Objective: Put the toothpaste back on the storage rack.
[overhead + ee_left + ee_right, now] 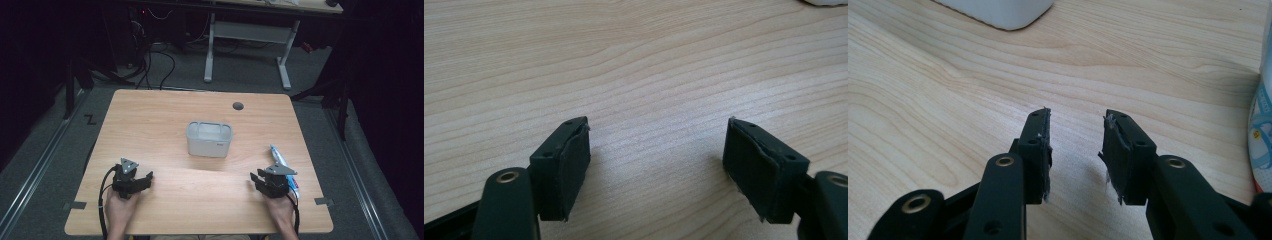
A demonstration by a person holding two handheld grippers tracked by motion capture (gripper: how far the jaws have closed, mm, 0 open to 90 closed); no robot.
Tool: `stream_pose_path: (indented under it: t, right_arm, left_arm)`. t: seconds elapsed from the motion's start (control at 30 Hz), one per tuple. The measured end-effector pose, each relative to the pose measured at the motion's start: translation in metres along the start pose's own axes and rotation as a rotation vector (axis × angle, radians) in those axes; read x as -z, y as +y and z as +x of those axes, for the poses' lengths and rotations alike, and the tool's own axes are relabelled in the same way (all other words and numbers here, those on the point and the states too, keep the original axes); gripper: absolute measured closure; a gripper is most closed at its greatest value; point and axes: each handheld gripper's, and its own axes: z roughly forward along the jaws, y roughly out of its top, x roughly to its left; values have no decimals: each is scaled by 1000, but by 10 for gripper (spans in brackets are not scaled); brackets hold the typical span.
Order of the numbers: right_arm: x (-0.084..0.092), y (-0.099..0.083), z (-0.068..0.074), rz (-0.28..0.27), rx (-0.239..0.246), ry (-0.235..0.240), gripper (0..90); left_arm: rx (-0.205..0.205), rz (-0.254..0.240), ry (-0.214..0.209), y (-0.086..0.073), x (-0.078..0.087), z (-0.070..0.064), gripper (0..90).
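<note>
While both grippers rest low on the wooden table (165, 120), a white tub (209, 139) stands at its middle.

Grey carpet, cables and a second desk's legs lie beyond the tub in a dark room. Nearer than the tub, the left gripper (145, 179) has its jaws wide apart over bare wood; the right gripper (256, 178) has its jaws narrowly apart, nothing between them. A blue-and-white tube (283, 164) lies just beside the right gripper; the right gripper view catches its printed edge (1262, 125) and the tub's corner (998, 12).

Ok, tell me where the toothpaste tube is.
In the high view the toothpaste tube lies near the table's right edge, beside the right gripper, right of the white bin.
</note>
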Motion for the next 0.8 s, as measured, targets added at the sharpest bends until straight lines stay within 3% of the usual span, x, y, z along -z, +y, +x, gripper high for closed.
stream_pose_path:
  t: [0.27,0.4,0.5,0.8]
  right_arm:
    - [5,-4,-2,-2,-3,3,633]
    - [12,-5,-5,-13,-30,24,632]
    - [22,-5,-4,-47,-11,10,638]
    - [31,-7,-12,-47,-34,6,641]
  left_arm:
    - [0,0,0,0,0,0,274]
    - [-1,0,0,0,0,0,273]
    - [-1,0,0,0,0,0,273]
    - [-1,0,0,0,0,0,272]
